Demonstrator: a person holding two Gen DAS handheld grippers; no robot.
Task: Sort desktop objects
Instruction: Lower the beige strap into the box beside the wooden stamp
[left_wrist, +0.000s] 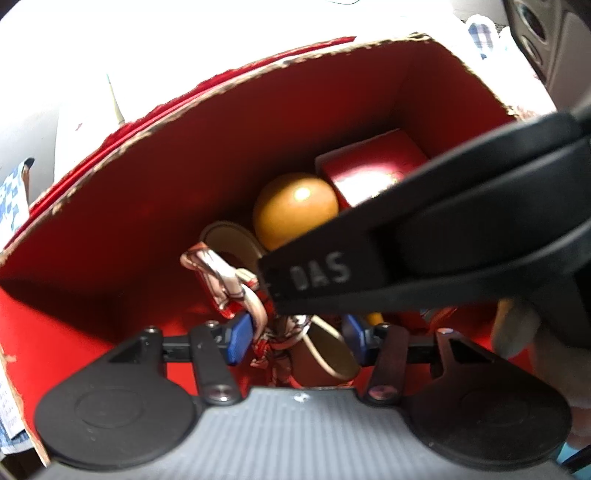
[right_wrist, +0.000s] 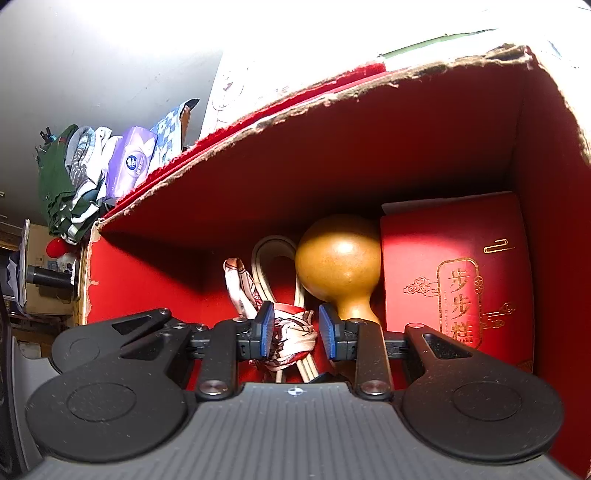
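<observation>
1. The red cardboard box (right_wrist: 369, 155) is the largest thing in view: matte red inside, with a torn, fibrous brown rim. Both grippers reach into it, so the step in hand looks like placing or releasing an item here.
2. A smaller glossy red gift box (right_wrist: 454, 273) with gold printed characters stands flat against the right wall.
3. A smooth, hard, tan gourd (right_wrist: 338, 262) lies just beside it, round bulb toward the back wall; it would likely roll if nudged.
4. A pale looped strap (right_wrist: 266, 254) lies left of the gourd.
5. The soft patterned cloth (right_wrist: 291, 339), knotted and limp, sits between the right gripper's (right_wrist: 296, 330) blue pads, which stand narrowly apart around it; whether they press it cannot be told.
6. The left gripper (left_wrist: 297, 338) is moderately open around the same cloth.
7. To finish well, the person should spread the fingers fully and lift straight up, clear of the strap and the gourd.
</observation>
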